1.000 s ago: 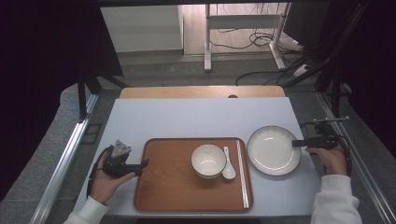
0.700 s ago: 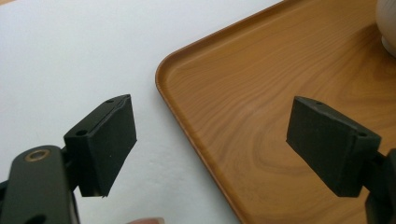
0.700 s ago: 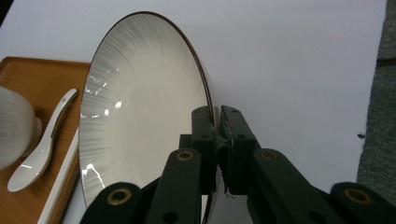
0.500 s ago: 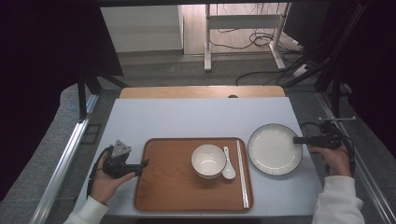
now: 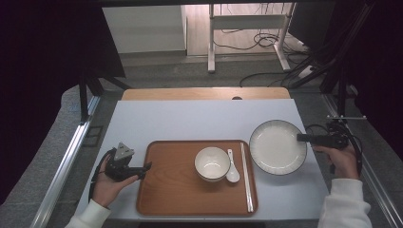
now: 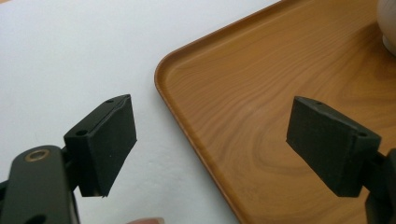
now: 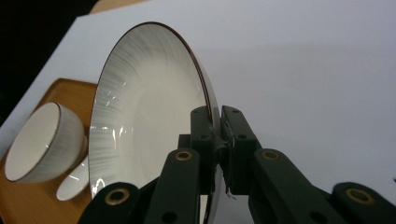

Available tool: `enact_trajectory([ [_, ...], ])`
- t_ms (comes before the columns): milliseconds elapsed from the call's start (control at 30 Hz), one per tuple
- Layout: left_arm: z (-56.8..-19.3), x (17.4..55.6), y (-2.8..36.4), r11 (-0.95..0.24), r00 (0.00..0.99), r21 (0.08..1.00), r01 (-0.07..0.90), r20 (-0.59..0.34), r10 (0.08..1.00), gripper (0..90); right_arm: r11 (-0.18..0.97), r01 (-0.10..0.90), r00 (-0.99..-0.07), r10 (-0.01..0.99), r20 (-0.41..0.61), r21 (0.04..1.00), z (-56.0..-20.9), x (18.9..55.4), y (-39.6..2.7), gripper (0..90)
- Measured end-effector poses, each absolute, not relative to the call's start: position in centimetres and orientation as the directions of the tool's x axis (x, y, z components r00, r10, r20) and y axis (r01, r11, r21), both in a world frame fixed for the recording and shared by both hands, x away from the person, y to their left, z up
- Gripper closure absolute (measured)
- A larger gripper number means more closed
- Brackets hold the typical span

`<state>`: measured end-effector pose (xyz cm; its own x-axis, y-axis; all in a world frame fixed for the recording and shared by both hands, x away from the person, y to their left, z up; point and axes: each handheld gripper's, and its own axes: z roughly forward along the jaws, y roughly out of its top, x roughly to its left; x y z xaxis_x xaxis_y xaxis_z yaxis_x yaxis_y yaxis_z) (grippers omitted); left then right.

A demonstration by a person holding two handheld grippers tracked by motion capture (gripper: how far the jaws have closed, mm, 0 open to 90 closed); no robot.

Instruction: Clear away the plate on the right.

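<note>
The white plate [image 5: 277, 147] is clamped at its right rim by the right claw [image 5: 304, 137], beside the wooden tray [image 5: 171, 199] on the worktop [image 5: 190, 121]. The left claw [image 5: 145, 167] is held open at the tray's left edge, nothing between its jaws.

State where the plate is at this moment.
In the high view the plate is at the table's right side, just right of the tray and chopsticks, its right rim clamped by the right gripper.
</note>
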<state>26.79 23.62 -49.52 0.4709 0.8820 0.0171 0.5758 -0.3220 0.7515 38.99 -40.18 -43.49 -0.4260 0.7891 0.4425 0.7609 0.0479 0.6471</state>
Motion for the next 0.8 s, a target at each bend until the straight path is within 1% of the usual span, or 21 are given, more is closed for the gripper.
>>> enact_trajectory([
  [433, -49.5, 26.8, 23.7, -0.32, 0.47, 0.752, 0.577, 0.014, 0.882, 15.4, 0.064, 0.702, -0.505, 0.747, 0.432, 0.709, -41.0, 38.4, -37.8, 84.1],
  [600, -49.5, 26.8, 23.7, -0.321, 0.471, 0.752, 0.576, 0.015, 0.882, 15.4, 0.072, 0.683, -0.546, 0.712, 0.441, 0.727, -40.3, 38.4, -36.7, 84.2],
  [800, -49.6, 26.8, 23.6, -0.319, 0.47, 0.752, 0.577, 0.013, 0.883, 15.4, 0.087, 0.656, -0.576, 0.699, 0.423, 0.75, -39.5, 38.4, -35.4, 84.2],
])
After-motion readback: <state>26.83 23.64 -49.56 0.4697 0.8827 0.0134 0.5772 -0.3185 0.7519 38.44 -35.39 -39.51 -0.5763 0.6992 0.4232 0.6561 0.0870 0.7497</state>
